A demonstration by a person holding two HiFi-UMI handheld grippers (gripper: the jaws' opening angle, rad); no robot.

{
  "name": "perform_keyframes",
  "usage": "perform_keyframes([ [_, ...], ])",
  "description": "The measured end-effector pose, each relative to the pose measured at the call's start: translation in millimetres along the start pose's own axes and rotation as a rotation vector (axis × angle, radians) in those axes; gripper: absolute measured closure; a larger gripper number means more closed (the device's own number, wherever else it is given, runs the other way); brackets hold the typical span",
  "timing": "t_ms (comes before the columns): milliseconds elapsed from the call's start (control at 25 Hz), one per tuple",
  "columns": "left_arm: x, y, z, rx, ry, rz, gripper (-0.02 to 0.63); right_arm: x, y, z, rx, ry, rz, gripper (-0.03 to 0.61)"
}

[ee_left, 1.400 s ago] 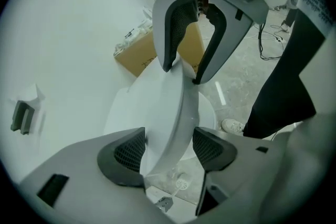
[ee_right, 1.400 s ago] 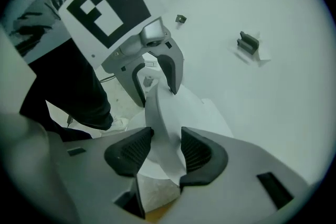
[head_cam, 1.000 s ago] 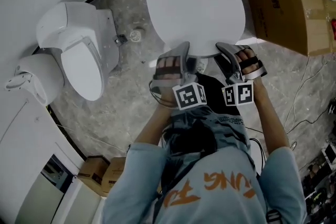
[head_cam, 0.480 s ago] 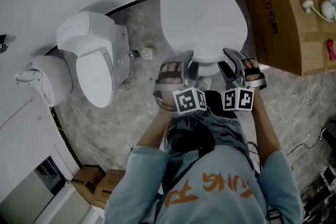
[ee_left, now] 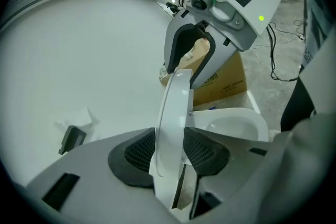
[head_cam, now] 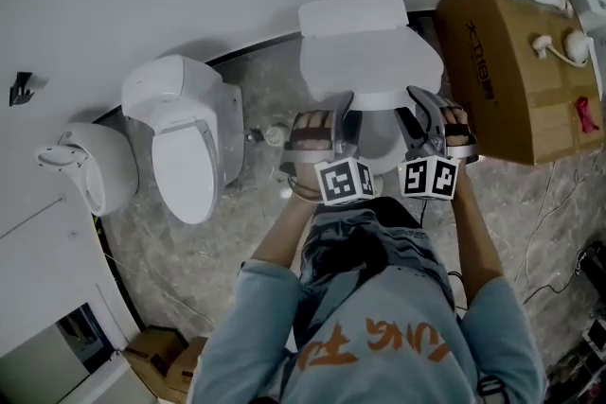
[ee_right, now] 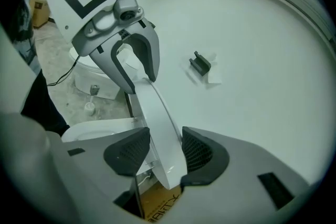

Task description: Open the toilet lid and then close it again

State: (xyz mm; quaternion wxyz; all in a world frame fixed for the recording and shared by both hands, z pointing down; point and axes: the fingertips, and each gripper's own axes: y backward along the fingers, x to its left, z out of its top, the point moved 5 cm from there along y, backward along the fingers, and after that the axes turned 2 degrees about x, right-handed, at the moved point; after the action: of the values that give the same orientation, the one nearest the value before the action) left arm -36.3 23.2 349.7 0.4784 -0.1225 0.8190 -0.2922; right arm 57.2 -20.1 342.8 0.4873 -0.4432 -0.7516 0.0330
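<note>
A white toilet stands against the wall, and its lid (head_cam: pixel 369 52) is tilted up over the open bowl (head_cam: pixel 381 135). My left gripper (head_cam: pixel 339 106) grips the lid's front edge on the left and my right gripper (head_cam: pixel 418 99) grips it on the right. In the left gripper view the lid's rim (ee_left: pixel 173 113) runs upright between the dark pads (ee_left: pixel 134 152) of my left gripper (ee_left: pixel 169 152); its jaws have just been closing on it. In the right gripper view the lid (ee_right: pixel 157 118) is clamped by my right gripper (ee_right: pixel 163 152), whose jaws have also just been closing.
A second toilet (head_cam: pixel 185 147) with its lid down and a white wall fixture (head_cam: pixel 80 166) stand to the left. A large cardboard box (head_cam: pixel 516 61) sits close to the toilet's right. Cables (head_cam: pixel 554 203) trail over the stone floor at the right. The person's body is just behind the grippers.
Both grippers have risen with the lid's front edge, so the lid has swung from nearly flat to steeply tilted and the bowl shows under it.
</note>
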Motion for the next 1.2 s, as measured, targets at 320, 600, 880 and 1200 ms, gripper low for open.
perform_keyframes([
  [320,70,-25,16,-0.048,-0.018,0.088,0.479,-61,-35,20,0.003,0.004,-0.156,0.463],
  [600,124,-57,20,-0.061,-0.016,0.175,0.518,-110,-77,35,0.005,0.045,-0.264,0.488],
  [880,176,-93,17,-0.081,0.007,0.236,0.534,-155,-123,48,0.001,0.047,-0.316,0.502],
  [1200,222,-136,14,-0.135,0.109,0.244,0.546,-197,-171,53,0.026,0.019,-0.313,0.512],
])
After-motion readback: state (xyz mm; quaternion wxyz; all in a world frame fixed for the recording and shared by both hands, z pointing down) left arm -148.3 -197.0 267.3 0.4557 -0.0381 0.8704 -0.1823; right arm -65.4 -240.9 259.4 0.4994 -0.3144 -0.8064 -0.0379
